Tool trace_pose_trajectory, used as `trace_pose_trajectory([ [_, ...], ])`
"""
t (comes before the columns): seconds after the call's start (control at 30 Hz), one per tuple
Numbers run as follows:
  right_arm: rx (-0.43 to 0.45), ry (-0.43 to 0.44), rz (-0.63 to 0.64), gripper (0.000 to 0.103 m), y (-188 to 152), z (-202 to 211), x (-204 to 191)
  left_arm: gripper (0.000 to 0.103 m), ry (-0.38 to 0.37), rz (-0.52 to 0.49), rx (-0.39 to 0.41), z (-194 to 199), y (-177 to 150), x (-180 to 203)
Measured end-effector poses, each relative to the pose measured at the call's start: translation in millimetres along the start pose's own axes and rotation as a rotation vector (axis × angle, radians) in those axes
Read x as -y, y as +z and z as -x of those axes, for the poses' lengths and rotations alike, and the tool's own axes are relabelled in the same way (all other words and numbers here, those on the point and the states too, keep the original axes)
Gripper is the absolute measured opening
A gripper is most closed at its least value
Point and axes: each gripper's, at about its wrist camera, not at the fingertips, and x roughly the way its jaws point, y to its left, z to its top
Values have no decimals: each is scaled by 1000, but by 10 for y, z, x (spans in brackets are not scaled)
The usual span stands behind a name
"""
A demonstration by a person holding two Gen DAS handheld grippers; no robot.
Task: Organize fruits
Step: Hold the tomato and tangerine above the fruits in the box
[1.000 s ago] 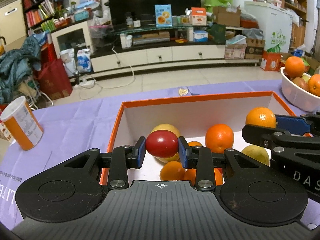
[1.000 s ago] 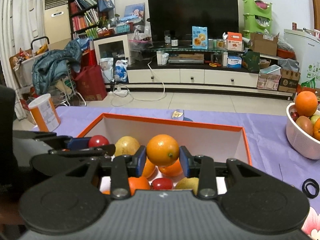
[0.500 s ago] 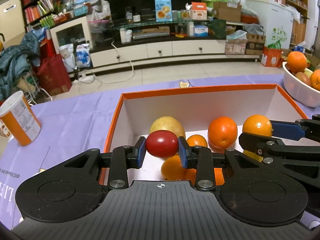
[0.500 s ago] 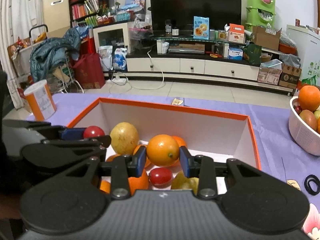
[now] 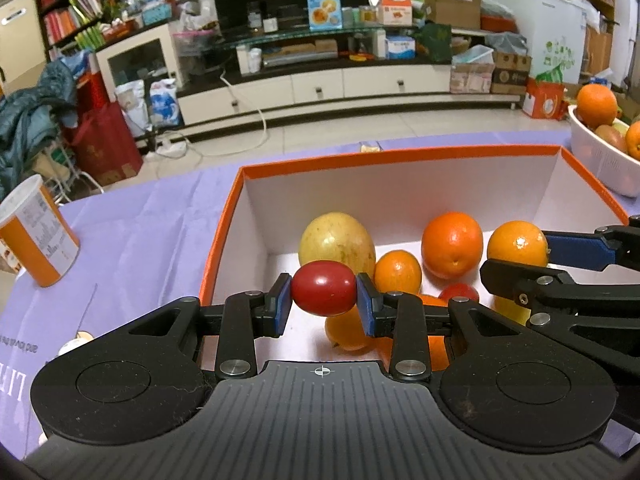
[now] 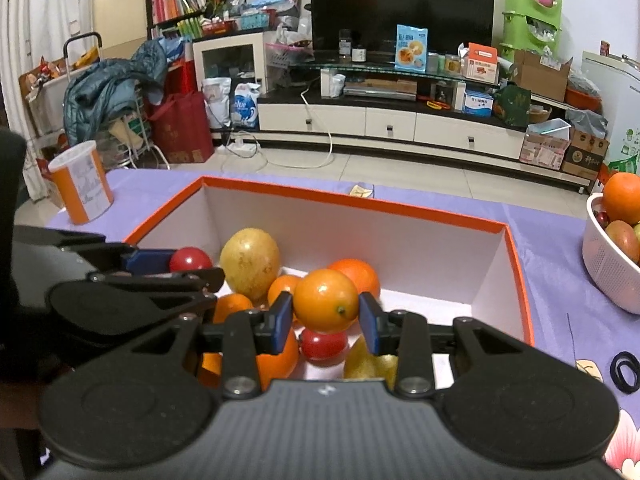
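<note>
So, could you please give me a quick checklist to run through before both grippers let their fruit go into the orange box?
1. Left gripper shut on red tomato: ok.
2. Right gripper shut on small orange: ok.
3. Both fruits over the orange box: ok.
4. Bare floor beneath the small orange: not ok, fruit lies there.
5. Bare floor beneath the red tomato: cannot tell.
6. Grippers apart: ok.

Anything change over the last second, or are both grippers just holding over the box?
Both have tipped down over the orange box, so more of its floor shows. No grip changed: the left gripper stays shut on the red fruit, the right gripper on the small orange. Fruit inside hasn't moved.
</note>
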Motion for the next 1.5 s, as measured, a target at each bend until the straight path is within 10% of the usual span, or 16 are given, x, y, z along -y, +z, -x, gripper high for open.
trace_pose_trajectory([
  [1.5, -33, 11, 50, 37, -74, -59, -79, 0, 16, -39, -4, 5, -31, 56],
])
